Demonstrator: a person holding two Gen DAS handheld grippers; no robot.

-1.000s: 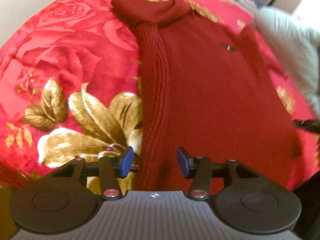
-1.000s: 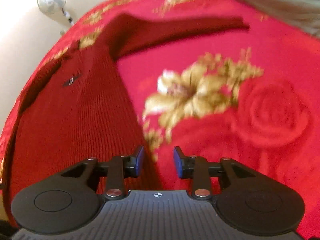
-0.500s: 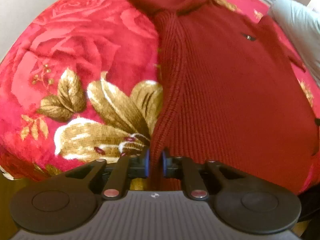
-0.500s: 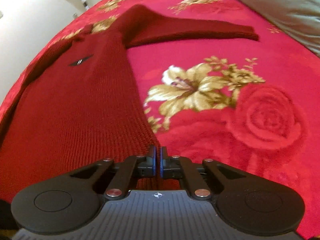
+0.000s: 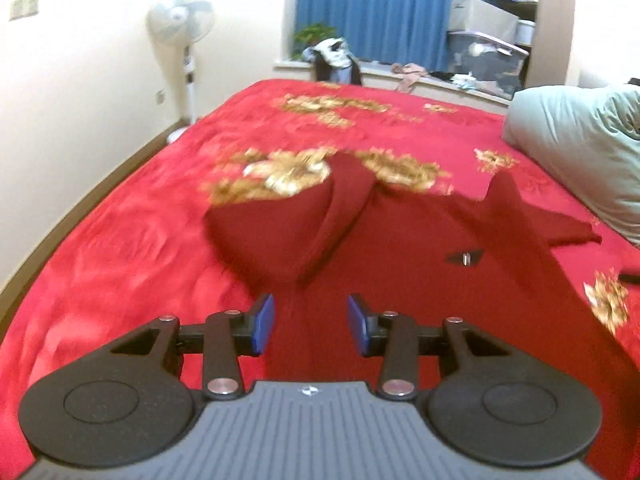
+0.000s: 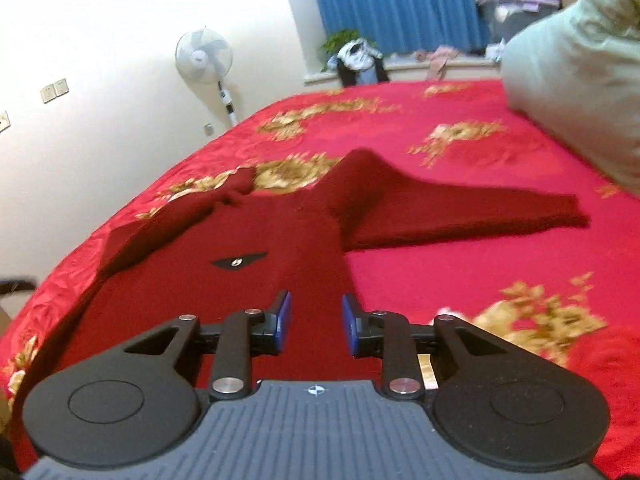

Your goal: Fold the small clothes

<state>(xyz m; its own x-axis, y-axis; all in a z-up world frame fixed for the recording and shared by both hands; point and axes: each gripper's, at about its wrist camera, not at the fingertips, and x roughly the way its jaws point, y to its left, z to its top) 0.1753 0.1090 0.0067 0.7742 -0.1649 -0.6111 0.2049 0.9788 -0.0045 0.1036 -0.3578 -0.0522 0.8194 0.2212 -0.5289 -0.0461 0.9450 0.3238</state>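
Observation:
A dark red knitted sweater (image 5: 400,280) lies on the red flowered bedspread (image 5: 120,248), a small black label (image 5: 464,258) on its chest. Its left sleeve (image 5: 288,232) lies bunched and folded over. My left gripper (image 5: 310,330) hovers over the sweater's left side; its jaws are opening, fabric shows in the gap and the blue pads do not press it. In the right wrist view the sweater (image 6: 280,248) shows its label (image 6: 239,261) and one sleeve (image 6: 460,216) stretched to the right. My right gripper (image 6: 316,328) is also opening over the fabric, gripping nothing.
A pale green pillow (image 5: 580,160) (image 6: 572,60) lies at the bed's right. A standing fan (image 5: 182,24) (image 6: 204,56) is by the left wall. Behind the bed is a sill with clothes (image 5: 332,56) and a blue curtain (image 5: 384,8).
Half a second ago both grippers were shut at the sweater's lower corners; now both sets of jaws stand apart. Both views have risen and tipped up, showing the room. The sweater's left sleeve has bunched.

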